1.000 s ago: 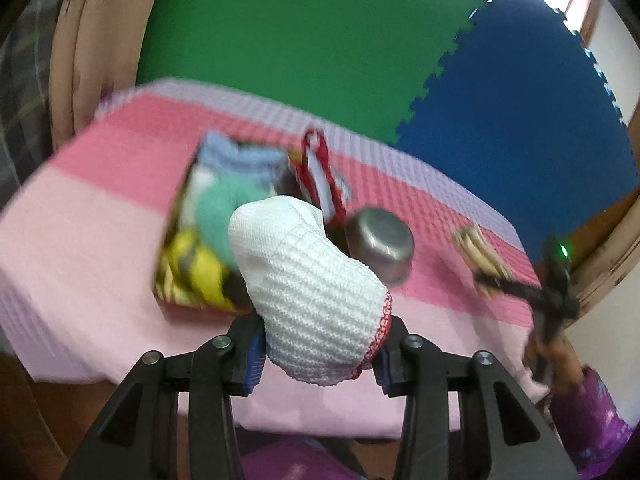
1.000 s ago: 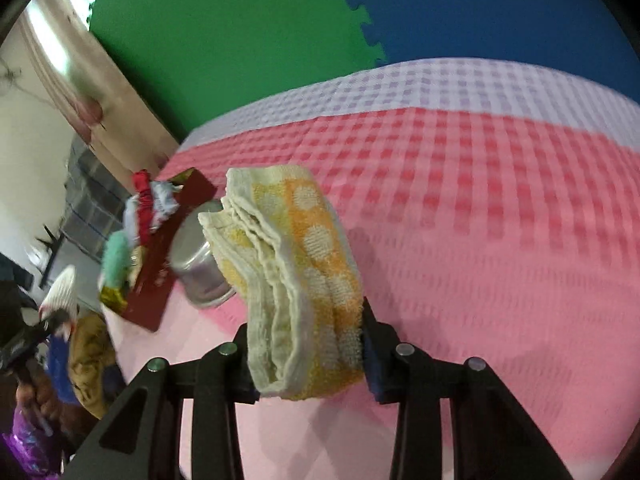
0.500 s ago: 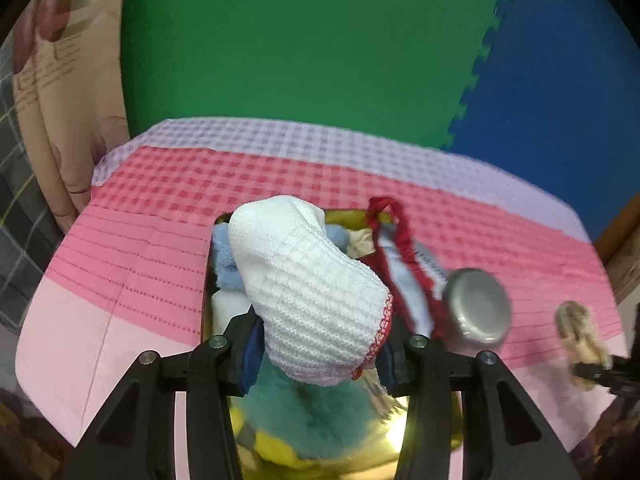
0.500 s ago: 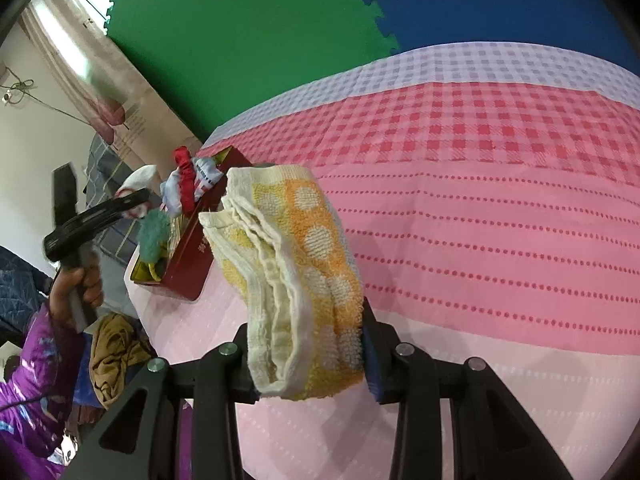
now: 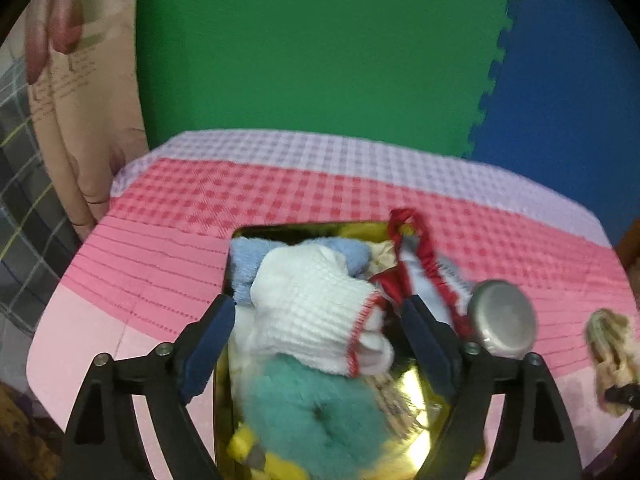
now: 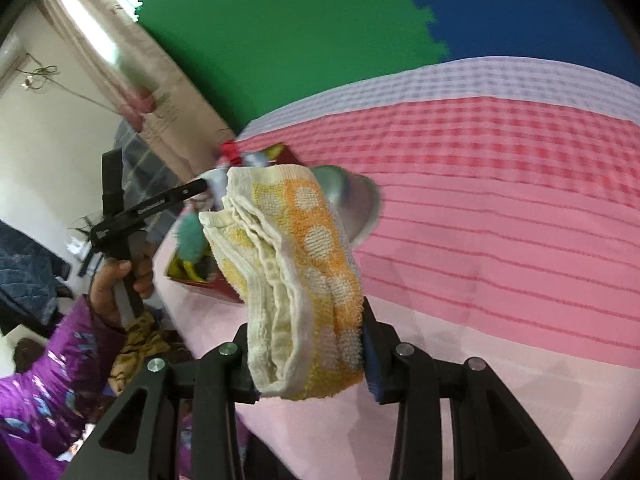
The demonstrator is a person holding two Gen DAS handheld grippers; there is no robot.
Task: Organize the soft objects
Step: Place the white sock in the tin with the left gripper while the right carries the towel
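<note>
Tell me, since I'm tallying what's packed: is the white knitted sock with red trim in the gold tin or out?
In. The white knitted sock with red trim lies on the soft things inside the gold tin.

Green foam wall (image 5: 320, 52) joins blue panel (image 5: 560, 100) — curtain (image 5: 80, 92) left.

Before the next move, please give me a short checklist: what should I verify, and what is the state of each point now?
1. White knitted sock with red trim released: ok; left gripper jaws are opening, pads clear of it.
2. Sock lies inside the gold-lined tin box: ok, on the teal fluffy toy.
3. Orange-and-cream dotted towel gripped: ok; right gripper is shut on it.
4. Room left in the box for the towel: cannot tell; it looks full.
5. Round steel bowl clear of the towel's way: not ok, it stands right beside the box.
</note>
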